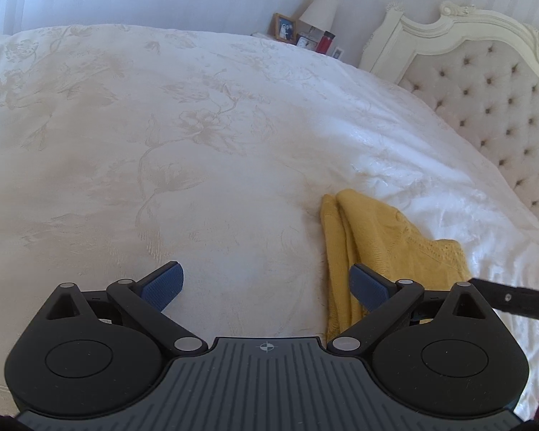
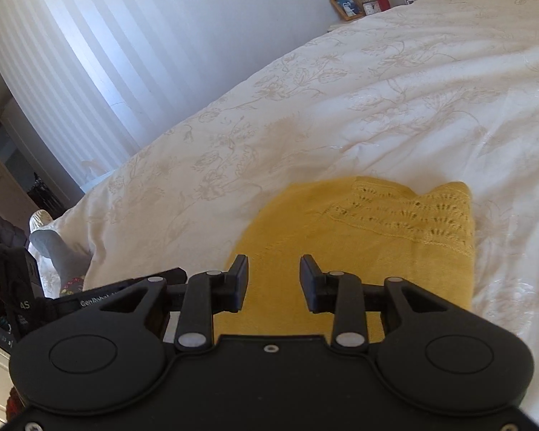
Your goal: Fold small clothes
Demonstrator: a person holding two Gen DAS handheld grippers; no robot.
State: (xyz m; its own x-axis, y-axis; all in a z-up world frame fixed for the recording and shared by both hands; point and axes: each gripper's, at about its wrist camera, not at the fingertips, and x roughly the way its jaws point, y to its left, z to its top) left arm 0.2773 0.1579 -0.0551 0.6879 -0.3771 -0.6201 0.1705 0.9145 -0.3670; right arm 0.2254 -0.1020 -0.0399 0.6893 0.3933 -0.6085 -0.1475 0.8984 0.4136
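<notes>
Your right gripper (image 2: 273, 280) hangs over the yellow knit garment (image 2: 359, 237) at lower centre, jaws apart and empty; it runs toward upper right. Your left gripper (image 1: 266, 287), wide apart, sits left of it on the bed (image 1: 161, 143).

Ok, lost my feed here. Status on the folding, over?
Left gripper open, empty, over bare duvet. Right gripper open above yellow knit, not gripping. Knit lies folded on duvet. Nothing in the way.
</notes>
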